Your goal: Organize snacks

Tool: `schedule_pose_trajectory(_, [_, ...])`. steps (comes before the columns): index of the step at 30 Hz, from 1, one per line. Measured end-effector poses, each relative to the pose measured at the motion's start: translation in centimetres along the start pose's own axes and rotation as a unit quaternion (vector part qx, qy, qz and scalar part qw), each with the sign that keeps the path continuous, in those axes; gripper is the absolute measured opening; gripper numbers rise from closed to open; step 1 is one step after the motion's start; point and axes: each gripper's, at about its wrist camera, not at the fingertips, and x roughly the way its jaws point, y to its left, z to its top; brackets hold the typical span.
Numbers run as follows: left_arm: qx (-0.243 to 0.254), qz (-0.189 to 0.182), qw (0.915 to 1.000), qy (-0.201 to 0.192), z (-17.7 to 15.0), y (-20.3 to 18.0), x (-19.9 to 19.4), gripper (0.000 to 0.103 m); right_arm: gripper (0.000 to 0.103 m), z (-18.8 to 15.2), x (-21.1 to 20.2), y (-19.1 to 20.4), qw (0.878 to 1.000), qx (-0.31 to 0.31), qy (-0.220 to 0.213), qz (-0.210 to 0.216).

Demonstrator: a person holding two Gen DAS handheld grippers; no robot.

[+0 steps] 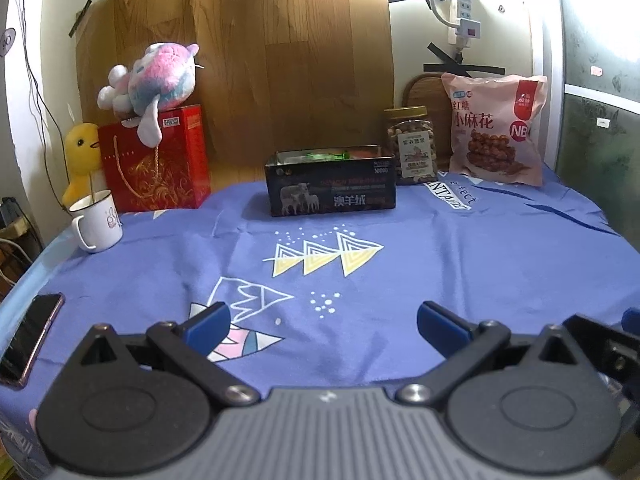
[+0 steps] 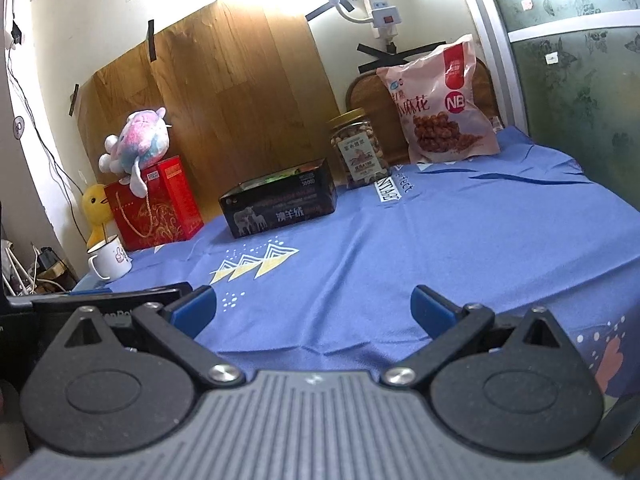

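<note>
A black tin box [image 1: 332, 184] [image 2: 280, 204] stands open at the back of the blue tablecloth, with green and red wrappers showing inside. To its right stand a clear jar of nuts [image 1: 412, 146] [image 2: 359, 150] with a gold lid and a pink snack bag [image 1: 496, 128] [image 2: 440, 104] propped against the wall. My left gripper [image 1: 322, 326] hovers open over the front of the table with nothing between its blue fingers. My right gripper [image 2: 314, 306] is also open and empty, near the table's front right.
A red gift box [image 1: 156, 160] with a plush toy [image 1: 156, 80] on top and a yellow duck [image 1: 82, 156] stand at the back left. A white mug [image 1: 98, 222] sits in front of them. A phone [image 1: 30, 338] lies at the left edge.
</note>
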Motion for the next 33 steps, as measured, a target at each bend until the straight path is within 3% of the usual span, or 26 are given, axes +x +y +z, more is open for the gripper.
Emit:
schedule_pose_trajectory(9, [-0.006,0.009,0.9998,-0.016,0.3,0.1,-0.7,0.103,0.103,0.3,-0.6,0.1,1.0,-0.007,-0.013,-0.002])
schedule_pose_trajectory(24, [-0.001,-0.013,0.9989,-0.045,2.7,-2.6,-1.2,0.103,0.103,2.0,-2.2,-2.0,0.999,-0.033,-0.018,-0.018])
schedule_pose_trajectory(29, [-0.002,-0.017,0.9987,-0.047,3.4,-3.1,-1.1,0.103,0.103,2.9,-2.2,-2.6,0.999,-0.03,-0.016,-0.009])
schedule_pose_trajectory(33, [0.005,-0.016,0.9984,-0.055,4.6,-3.2,-1.4,0.103,0.103,4.7,-1.2,-2.8,0.999,-0.037,0.015,0.021])
